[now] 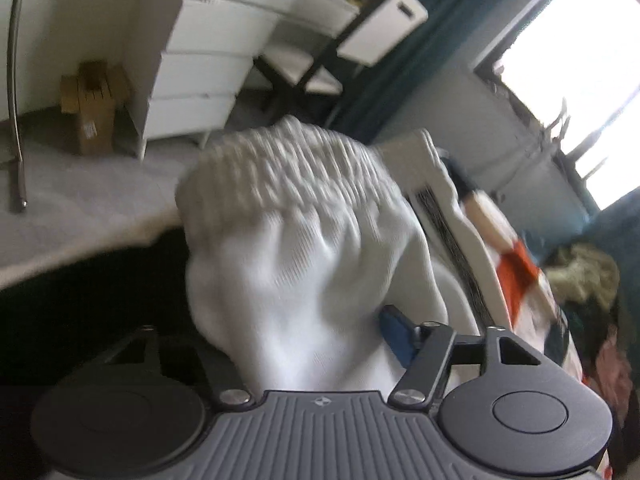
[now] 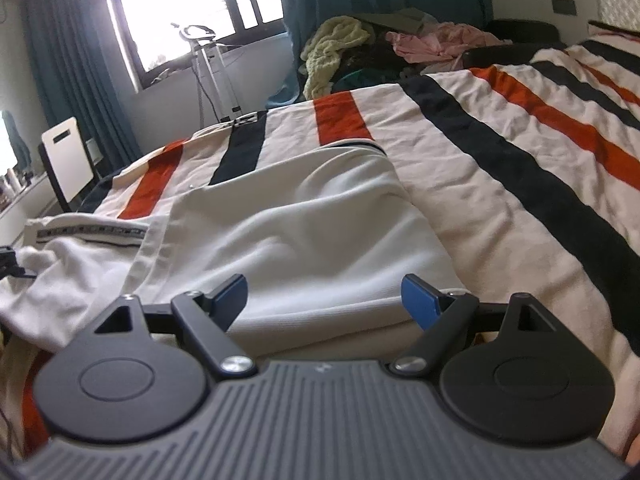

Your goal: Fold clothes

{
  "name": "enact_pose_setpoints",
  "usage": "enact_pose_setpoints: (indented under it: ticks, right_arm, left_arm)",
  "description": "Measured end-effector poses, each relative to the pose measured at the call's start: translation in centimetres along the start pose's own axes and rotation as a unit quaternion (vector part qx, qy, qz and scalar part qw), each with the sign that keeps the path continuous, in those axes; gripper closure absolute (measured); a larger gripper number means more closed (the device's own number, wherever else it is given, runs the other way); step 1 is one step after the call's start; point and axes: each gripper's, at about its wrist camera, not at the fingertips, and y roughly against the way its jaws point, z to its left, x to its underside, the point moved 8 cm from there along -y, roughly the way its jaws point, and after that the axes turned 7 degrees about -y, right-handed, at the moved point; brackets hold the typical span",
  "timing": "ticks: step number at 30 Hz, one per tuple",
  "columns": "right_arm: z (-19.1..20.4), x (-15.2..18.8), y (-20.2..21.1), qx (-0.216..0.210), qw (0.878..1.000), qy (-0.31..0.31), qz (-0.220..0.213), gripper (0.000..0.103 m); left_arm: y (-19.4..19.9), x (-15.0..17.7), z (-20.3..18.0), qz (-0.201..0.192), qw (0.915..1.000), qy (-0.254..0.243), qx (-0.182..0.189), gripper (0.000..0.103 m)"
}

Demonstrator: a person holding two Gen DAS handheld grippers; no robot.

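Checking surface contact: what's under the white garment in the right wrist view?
The white garment lies on the striped bedspread, visible around it. Whatever is directly beneath stays covered.

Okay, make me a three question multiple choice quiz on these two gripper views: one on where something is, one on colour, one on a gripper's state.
1. Where does the white garment lie?
A. on the striped bedspread
B. on a chair
C. on the floor

2. What colours are the stripes on the bedspread?
A. green and yellow
B. orange-red and black
C. pink and grey

3. How is the right gripper?
A. shut on cloth
B. open, holding nothing
C. out of view

Answers: 1 A, the striped cover surrounds it; 2 B, both show on cream; 3 B, its blue pads stand wide apart.
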Motion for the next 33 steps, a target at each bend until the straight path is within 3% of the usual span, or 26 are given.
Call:
enact_pose_setpoints:
  ticks: [3, 7, 13, 17, 20, 25, 28, 30, 33]
  right_arm:
    - [0.6, 0.2, -0.3, 0.001, 1.0, 0.018, 0.003, 0.018]
    - [0.8, 0.9, -1.6, 0.027, 0.998, 0.053, 0.018, 0.018]
    - [-0.7, 0.4, -1.7, 0.008, 0.999, -0.012, 0.03, 0.016]
    - [-1.7, 0.0, -1.7, -0.004, 0.998, -0.055, 0.038, 0.018]
    - [-2.7, -0.5, -1.3, -0.012, 0.995, -0.092, 0.034, 0.018]
    - [-5.1, -2.6, 0.3, -0.017, 0.987, -0.158, -0.008, 0.018]
    - [-7.5, -3.8, 1.4, -0.013, 0.978, -0.207, -0.031, 0.018]
    - [-9.5, -4.5, 2.4, -0.008, 0.968, -0.245, -0.052, 0.018]
    - [-12.6, -5.7, 3.8, 0.0, 0.952, -0.296, -0.084, 0.016]
  left_arm:
    - [0.3, -1.3, -0.2, -0.044, 0.9987, -0.026, 0.002, 0.07]
    - [2.3, -2.4, -2.9, -0.111, 0.9882, -0.106, 0.004, 0.089]
    - [8.5, -2.6, -9.4, -0.233, 0.9495, -0.207, 0.038, 0.091]
    - [14.0, -0.6, -15.7, -0.308, 0.9097, -0.27, 0.068, 0.091]
    - [17.9, 2.1, -21.2, -0.332, 0.8957, -0.28, 0.097, 0.091]
    - [22.2, 8.3, -30.0, -0.362, 0.869, -0.31, 0.135, 0.091]
    - [22.7, 13.4, -35.0, -0.373, 0.8527, -0.34, 0.136, 0.091]
    - [22.2, 17.8, -37.8, -0.387, 0.836, -0.369, 0.123, 0.091]
    - [20.0, 25.7, -41.2, -0.367, 0.8167, -0.424, 0.135, 0.091]
